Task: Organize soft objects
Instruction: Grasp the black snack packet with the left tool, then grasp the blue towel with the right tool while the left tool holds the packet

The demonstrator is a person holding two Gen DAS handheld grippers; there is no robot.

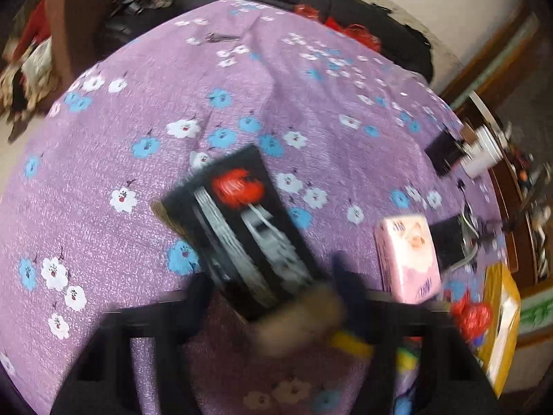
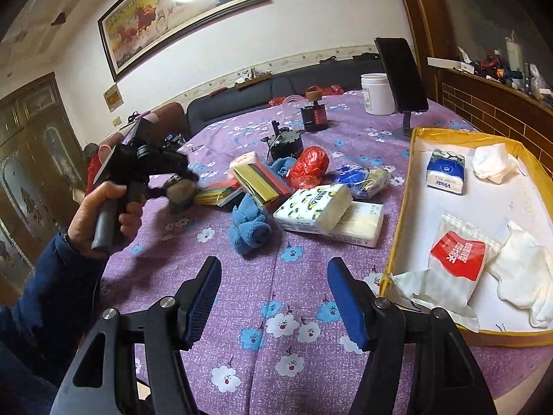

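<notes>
A round table under a purple flowered cloth (image 2: 262, 276) filled the room's middle, with a dark sofa (image 2: 276, 86) and a framed horse painting (image 2: 179, 10) on the wall behind it at the upper left of the right wrist view.

At the right edge of that view sat a yellow-rimmed tray (image 2: 401, 214) with a white floor. In it lay a blue-and-white tissue pack (image 2: 446, 171) near the top, a white crumpled cloth (image 2: 494, 164) beside it in the upper right corner, a clear bag with a red label (image 2: 456, 254) lower down, and another white cloth (image 2: 525, 276) to that bag's right.

Left of the tray, in the centre of the frame, a heap lay on the cloth: two tissue packs (image 2: 314, 209), a rolled blue towel (image 2: 249, 224), a red plastic bag (image 2: 309, 166) and a stack of coloured packets (image 2: 255, 181).

The right gripper (image 2: 274, 297) hung at the bottom centre with its blue pads spread apart and nothing between them.

The left gripper (image 2: 179, 186), at the left of the frame in the person's hand (image 2: 103, 214), was clamped on a small brownish soft toy (image 2: 181, 190), lifted off the table. In the left wrist view that toy (image 1: 304, 314) was a blur between the fingers, with a black box (image 1: 242, 228) and a pink tissue pack (image 1: 408, 259) lying on the table beyond it.
</notes>
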